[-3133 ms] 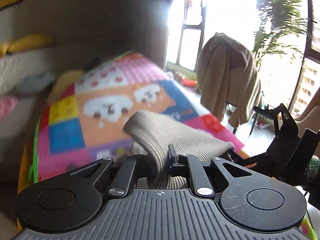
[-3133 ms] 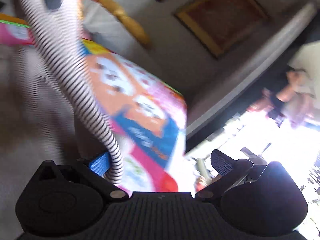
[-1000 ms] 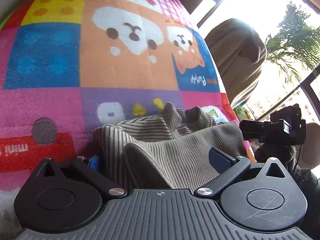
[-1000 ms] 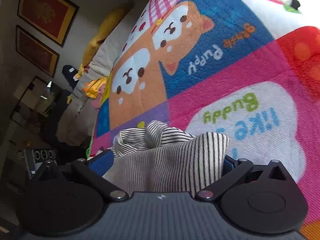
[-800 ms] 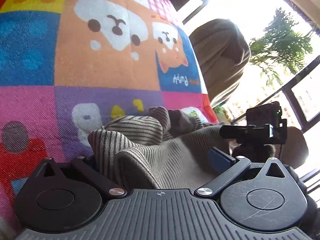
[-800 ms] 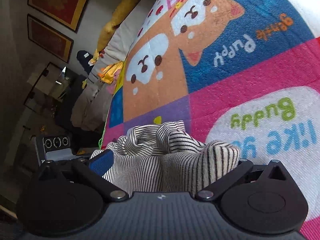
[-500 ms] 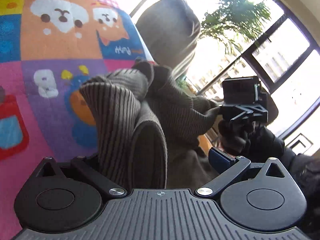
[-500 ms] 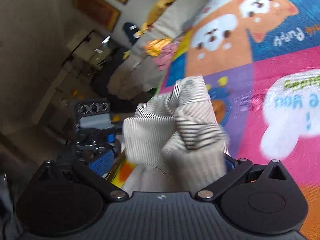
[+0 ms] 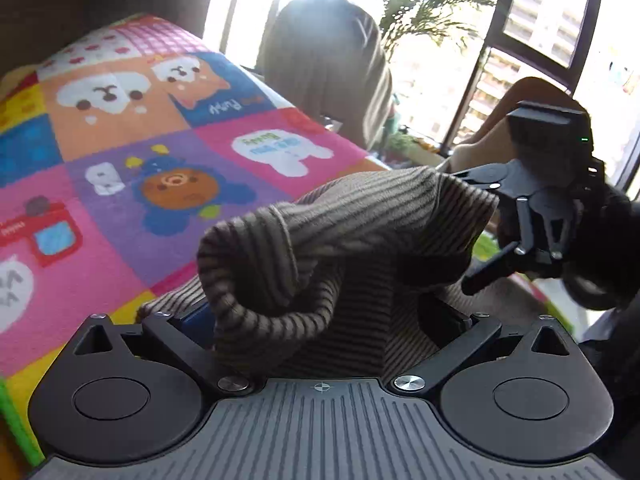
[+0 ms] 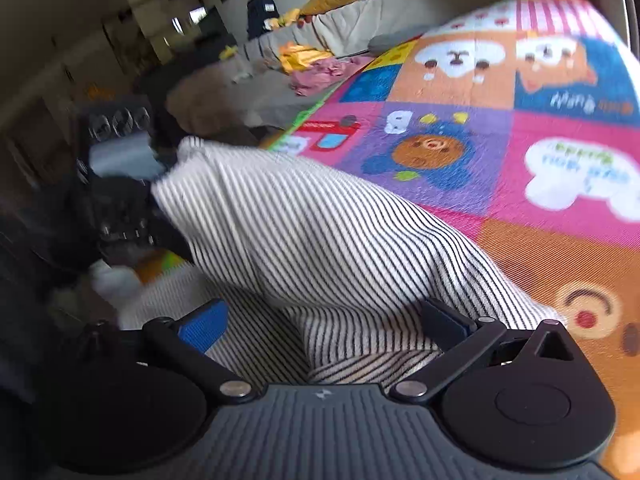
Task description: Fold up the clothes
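here both tongs gape around striped garment (image 9: 360, 240) above mat (image 9: 120, 152).

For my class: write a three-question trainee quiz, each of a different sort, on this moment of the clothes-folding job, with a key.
1. True or false: the striped garment lies flat and neatly folded on the colourful play mat.
2. Multiple choice: what spans from the left tongs to the right tongs? A) a towel B) the striped garment C) a cord
3. Fill in: over the chair by the window hangs a brown ____.

Key: 1 false, it is bunched and hangs in the air between both tongs. 2 B. 3 cloth.
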{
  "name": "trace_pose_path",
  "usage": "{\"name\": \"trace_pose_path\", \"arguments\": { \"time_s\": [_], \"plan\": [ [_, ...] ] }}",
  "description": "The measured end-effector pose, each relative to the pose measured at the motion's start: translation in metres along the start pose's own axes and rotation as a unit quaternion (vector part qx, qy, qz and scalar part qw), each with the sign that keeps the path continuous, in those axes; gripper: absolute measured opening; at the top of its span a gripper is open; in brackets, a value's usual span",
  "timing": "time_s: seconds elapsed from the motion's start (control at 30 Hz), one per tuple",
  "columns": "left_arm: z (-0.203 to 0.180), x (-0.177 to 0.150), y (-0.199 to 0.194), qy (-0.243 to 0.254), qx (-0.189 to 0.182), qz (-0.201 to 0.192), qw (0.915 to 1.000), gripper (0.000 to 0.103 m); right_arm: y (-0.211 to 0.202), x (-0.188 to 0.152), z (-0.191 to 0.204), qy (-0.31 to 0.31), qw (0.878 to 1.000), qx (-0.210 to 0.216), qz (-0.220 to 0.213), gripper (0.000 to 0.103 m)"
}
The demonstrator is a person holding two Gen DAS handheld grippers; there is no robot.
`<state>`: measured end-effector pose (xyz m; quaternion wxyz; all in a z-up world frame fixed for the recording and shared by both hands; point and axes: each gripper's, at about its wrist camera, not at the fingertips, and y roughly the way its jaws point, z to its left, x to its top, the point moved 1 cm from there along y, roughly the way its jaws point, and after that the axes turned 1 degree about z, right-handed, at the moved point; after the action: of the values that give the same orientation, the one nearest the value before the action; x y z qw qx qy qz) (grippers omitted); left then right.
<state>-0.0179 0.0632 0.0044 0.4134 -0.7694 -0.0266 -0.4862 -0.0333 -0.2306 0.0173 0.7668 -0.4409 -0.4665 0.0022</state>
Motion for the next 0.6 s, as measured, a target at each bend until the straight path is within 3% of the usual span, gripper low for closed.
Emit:
{"name": "trace_pose_path", "arguments": {
  "time_s": [0.07, 0.13, 0.2, 0.27, 0.33, 0.4, 0.53, 0.6],
  "plan": [
    [-0.007, -0.004, 0.001, 0.023, 0.065, 0.01, 0.9976, 0.103, 0.005, -0.009, 0.028, -0.075, 0.992, -0.105, 0.002, 0.103],
    [-0.01, -0.009, 0.004, 0.036, 0.108, 0.021, 0.9933, 0.103, 0.019, -0.02, 0.052, -0.147, 0.964, -0.222, 0.01, 0.103],
    [-0.01, -0.015, 0.008, 0.039, 0.134, 0.032, 0.9896, 0.103, 0.028, -0.03, 0.065, -0.196, 0.939, -0.284, -0.004, 0.103],
    [-0.011, -0.018, 0.009, 0.037, 0.148, 0.025, 0.9879, 0.103, 0.026, -0.034, 0.068, -0.195, 0.933, -0.301, -0.024, 0.103],
    [-0.015, -0.016, 0.003, 0.036, 0.139, -0.009, 0.9897, 0.103, 0.021, -0.036, 0.069, -0.189, 0.934, -0.301, -0.044, 0.103],
    [-0.02, -0.014, -0.003, 0.038, 0.13, -0.043, 0.9898, 0.103, 0.018, -0.039, 0.074, -0.207, 0.926, -0.311, -0.053, 0.103],
    [-0.038, 0.0, -0.018, 0.111, 0.153, -0.09, 0.9778, 0.103, 0.019, -0.044, 0.086, -0.269, 0.891, -0.361, -0.058, 0.103],
    [-0.043, 0.004, -0.024, 0.135, 0.158, -0.094, 0.9737, 0.101, 0.025, -0.039, 0.089, -0.272, 0.884, -0.376, -0.058, 0.103]
  ]
}}
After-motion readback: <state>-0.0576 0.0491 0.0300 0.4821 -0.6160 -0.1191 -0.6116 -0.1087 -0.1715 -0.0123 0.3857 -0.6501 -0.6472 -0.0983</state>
